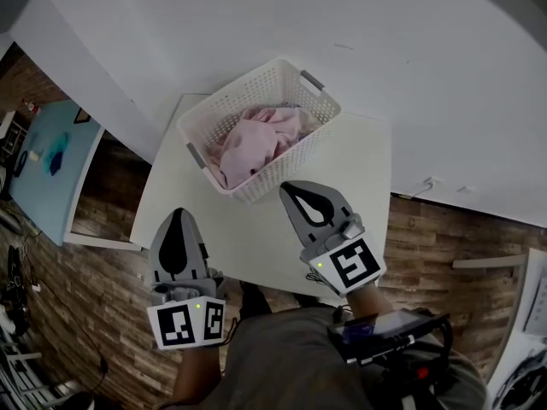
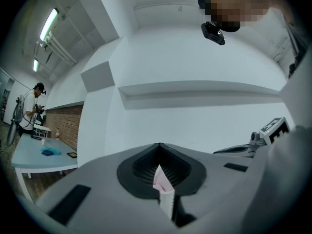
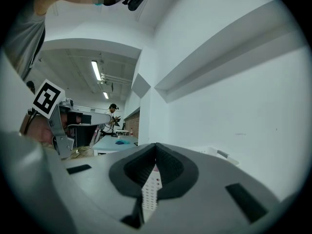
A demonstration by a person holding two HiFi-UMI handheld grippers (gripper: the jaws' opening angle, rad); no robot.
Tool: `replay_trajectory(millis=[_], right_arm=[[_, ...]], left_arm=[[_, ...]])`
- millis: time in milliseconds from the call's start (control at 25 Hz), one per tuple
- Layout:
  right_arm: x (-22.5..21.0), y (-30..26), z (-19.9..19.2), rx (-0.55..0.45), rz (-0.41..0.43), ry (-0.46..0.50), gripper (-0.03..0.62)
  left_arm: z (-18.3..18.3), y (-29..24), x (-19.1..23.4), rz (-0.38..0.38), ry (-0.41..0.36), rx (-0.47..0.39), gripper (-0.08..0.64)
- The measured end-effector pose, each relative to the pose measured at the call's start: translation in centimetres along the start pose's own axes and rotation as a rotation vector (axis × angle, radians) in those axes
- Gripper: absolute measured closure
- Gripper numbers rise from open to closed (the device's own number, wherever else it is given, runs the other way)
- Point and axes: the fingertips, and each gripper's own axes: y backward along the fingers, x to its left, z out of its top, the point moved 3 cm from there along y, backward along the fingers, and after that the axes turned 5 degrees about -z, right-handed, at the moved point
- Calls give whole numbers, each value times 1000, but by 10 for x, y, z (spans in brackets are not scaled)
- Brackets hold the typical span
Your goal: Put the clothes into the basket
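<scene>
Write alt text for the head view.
A white perforated plastic basket holding crumpled pink clothes sits on a small white table. Nearer the camera, the grey left gripper and grey right gripper point toward it, both shut and empty.

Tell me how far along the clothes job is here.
Looks done: the pink clothes lie inside the white basket, and no garment shows on the table. Nothing in hand: the left gripper and right gripper are shut and empty. Nothing visibly left.

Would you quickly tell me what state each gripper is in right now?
Left gripper: closed, holding nothing.
Right gripper: closed, holding nothing.
</scene>
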Motion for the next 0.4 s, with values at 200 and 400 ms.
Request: replay_trajectory(millis=[200,400], right_arm=[[0,-3,4,-15,6,-4,584],[-2,-6,3,-35,4,-4,584]], left_arm=[[4,-2,2,0,-10,-4,552],[0,-4,2,-5,-15,-8,552]])
